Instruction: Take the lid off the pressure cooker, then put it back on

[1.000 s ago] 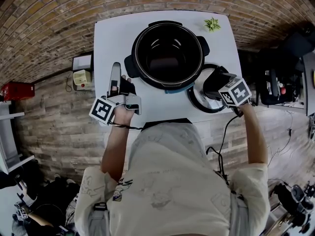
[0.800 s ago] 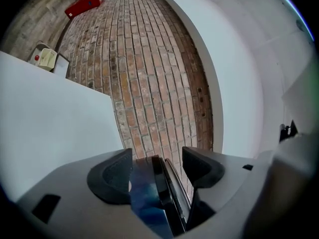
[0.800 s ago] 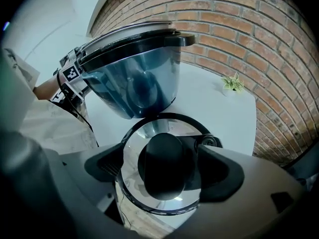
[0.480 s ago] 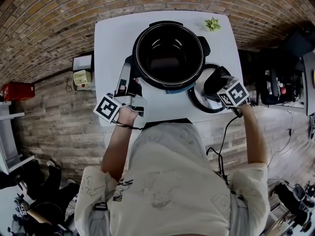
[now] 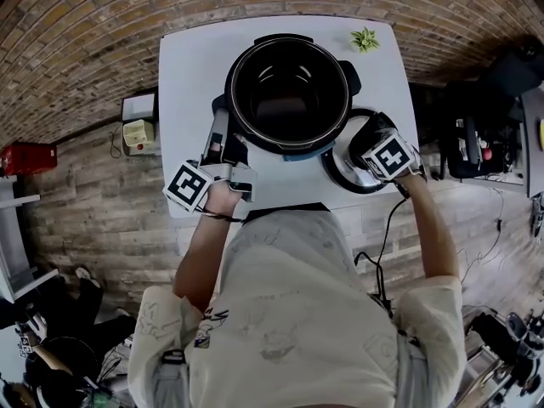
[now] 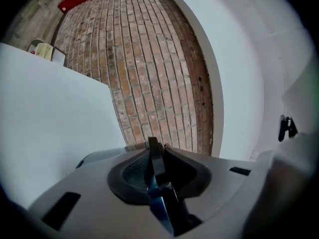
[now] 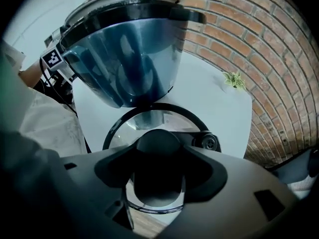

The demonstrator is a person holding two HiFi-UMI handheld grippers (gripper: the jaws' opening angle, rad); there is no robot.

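**A:** Two grippers, two holds? The head view only puts the left gripper [image 5: 225,127] at the near-left side of the open pressure cooker [image 5: 348,92], and the right gripper [image 5: 371,147] over the lid [image 5: 338,170].

**B:** The left gripper view settles that one. Its jaws have just been closing and stand almost together, pinching the thin black edge of the cooker's side handle [image 6: 155,161]. Behind the handle there is brickwork [image 6: 149,68].

**A:** And the right?

**B:** The right gripper view looks down on the lid's black knob [image 7: 158,146], which fills the gap. Those jaws have just been closing too, and they sit against the knob on both sides, kept well apart by its width.

**A:** Where is the lid?

**B:** The glass lid lies flat on the white table [image 5: 187,66], just right of the cooker and near the front edge.

**A:** Anything the head view lacks?

**B:** The cooker's bluish steel wall. From above you see only the rim and the dark inside. The small green plant [image 7: 233,79] shows in both.
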